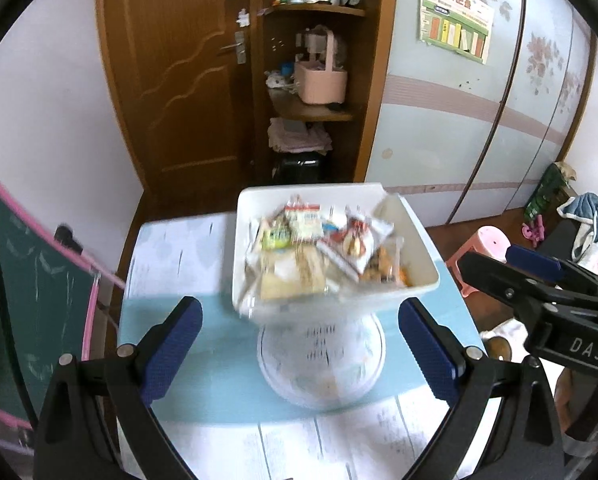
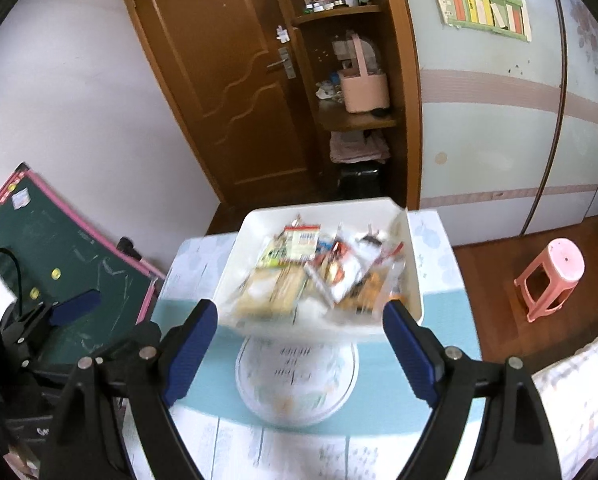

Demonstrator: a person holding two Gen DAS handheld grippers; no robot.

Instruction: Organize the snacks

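A white bin (image 1: pixel 311 189) (image 2: pixel 323 205) stands on the table, filled with several snack packets (image 1: pixel 319 248) (image 2: pixel 311 268). A round white plate (image 1: pixel 321 364) (image 2: pixel 295 384) lies just in front of it, its far rim hidden behind the bin's near wall. My left gripper (image 1: pixel 299 346) hovers above the plate, jaws wide and open, nothing between the blue pads (image 1: pixel 171 348). My right gripper (image 2: pixel 299 354) is likewise open over the plate, short of the bin. The right gripper (image 1: pixel 539 280) also shows beside the left one, and the left gripper (image 2: pixel 75 306) at the right view's left edge. Both views are blurred.
The small table (image 1: pixel 171 248) (image 2: pixel 435 264) has a pale blue and white cover. A green chalkboard (image 2: pixel 71 256) leans at the left and a pink stool (image 2: pixel 555 276) stands on the floor at the right. Behind are a wooden door (image 1: pixel 187 80) and shelves holding a pink basket (image 1: pixel 323 80).
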